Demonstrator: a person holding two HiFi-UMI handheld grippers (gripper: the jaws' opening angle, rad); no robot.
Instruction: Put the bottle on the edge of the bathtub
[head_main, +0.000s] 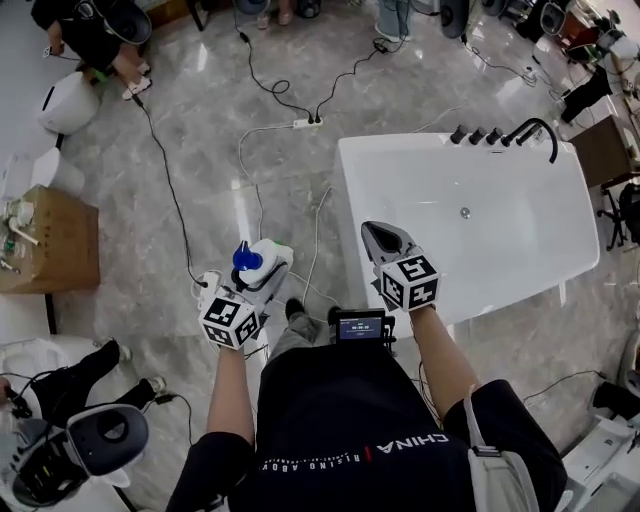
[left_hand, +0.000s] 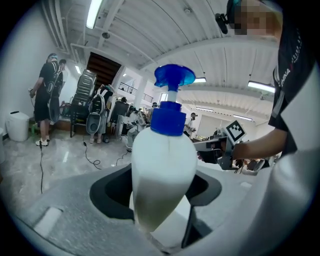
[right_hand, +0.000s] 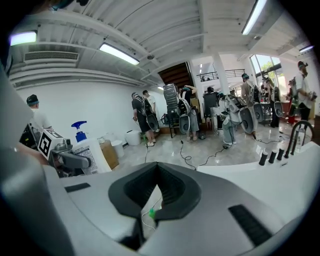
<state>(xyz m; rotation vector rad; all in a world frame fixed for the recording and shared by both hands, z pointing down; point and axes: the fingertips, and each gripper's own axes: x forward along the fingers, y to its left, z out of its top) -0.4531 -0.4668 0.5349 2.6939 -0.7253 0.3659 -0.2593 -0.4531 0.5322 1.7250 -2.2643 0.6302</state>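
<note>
Although the left gripper (head_main: 258, 282) covers most of it in the head view, the bottle (head_main: 272, 254) sits clamped between that gripper's jaws, over the floor just beside the bathtub (head_main: 345, 190) and clear of its rim. Its blue pump (head_main: 247, 258) shows plainly, but its base is lost behind the jaws in the left gripper view. The right gripper (head_main: 375, 232) hovers over the tub's near corner, jaws together on nothing, hiding part of that edge.

Between its fingers, your left gripper (head_main: 258, 280) has the bottle (head_main: 262, 258) over the floor, left of the bathtub (head_main: 350, 190). Your right gripper (head_main: 381, 238) is above the bathtub's near left corner. The taps (head_main: 477, 135) stand on its far rim.
</note>
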